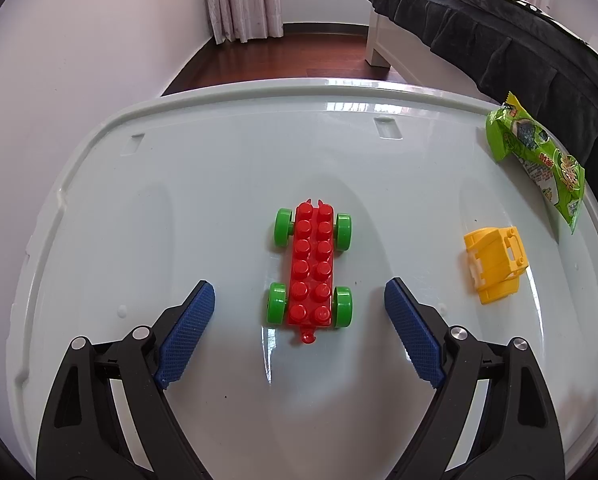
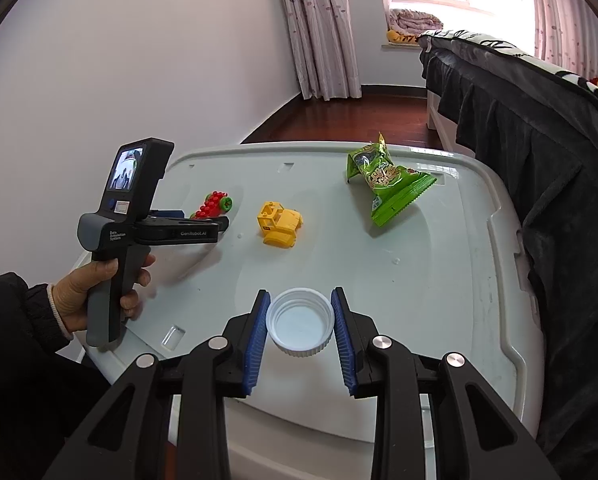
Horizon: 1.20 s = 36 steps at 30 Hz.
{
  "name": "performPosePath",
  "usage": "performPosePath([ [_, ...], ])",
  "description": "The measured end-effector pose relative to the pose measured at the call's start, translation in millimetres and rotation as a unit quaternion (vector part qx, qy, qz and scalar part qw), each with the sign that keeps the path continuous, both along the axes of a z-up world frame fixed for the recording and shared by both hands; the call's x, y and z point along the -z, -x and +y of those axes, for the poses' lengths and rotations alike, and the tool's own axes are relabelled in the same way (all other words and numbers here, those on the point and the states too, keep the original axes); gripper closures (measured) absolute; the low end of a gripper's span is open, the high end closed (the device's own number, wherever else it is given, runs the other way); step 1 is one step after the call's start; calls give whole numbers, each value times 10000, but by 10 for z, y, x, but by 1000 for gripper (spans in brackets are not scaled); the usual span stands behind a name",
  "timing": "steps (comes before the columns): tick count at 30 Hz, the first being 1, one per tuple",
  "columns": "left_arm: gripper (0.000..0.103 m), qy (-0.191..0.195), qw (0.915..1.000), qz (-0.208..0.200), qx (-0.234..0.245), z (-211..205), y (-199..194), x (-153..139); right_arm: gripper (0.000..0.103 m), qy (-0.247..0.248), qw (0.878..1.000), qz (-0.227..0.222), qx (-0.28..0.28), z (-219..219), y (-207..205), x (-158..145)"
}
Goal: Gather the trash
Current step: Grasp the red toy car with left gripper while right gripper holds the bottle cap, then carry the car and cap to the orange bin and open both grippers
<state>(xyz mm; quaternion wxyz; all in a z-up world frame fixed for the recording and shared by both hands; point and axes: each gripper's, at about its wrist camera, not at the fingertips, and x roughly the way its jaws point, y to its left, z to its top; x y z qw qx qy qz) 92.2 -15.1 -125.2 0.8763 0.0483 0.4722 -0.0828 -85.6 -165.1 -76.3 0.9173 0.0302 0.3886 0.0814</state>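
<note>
While the right tool (image 2: 300, 330) grasps the white ribbed plastic bottle cap (image 2: 301, 322) above the near edge of the pale plastic storage-box lid (image 2: 479, 280), the left tool (image 1: 299, 300) spreads released around the red studded toy chassis (image 1: 312, 272); the green crinkled snack wrapper (image 2: 383, 182) lies toward the far right corner.

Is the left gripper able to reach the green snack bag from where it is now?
Probably yes. The left gripper is open around the red toy car, holding nothing. The green snack bag lies far right; only the yellow toy sits near the path.
</note>
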Motion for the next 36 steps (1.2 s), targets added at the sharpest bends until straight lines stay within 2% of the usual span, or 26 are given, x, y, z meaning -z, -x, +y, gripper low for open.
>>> performPosePath([
  [9,35,46,9995,-75,304,6,61,6,72,2,10000,-16,2,-3,-4,-4],
  [14,49,-55,9987,-146,483,-13,99,4,72,-19,10000,-29,4,-9,-7,-9],
  [18,53,-108,9983,-182,546,-16,112,9,72,-15,10000,-32,-3,-5,-8,-10],
  [20,64,-163,9978,-212,601,-27,124,10,72,-19,10000,-29,-27,1,-12,-10],
  [31,65,-537,9957,-339,679,-131,42,-30,72,-28,10000,-42,-24,22,-4,-23],
  [36,65,-436,9969,-373,545,-88,90,-197,72,-83,9999,-61,-12,16,9,-48],
])
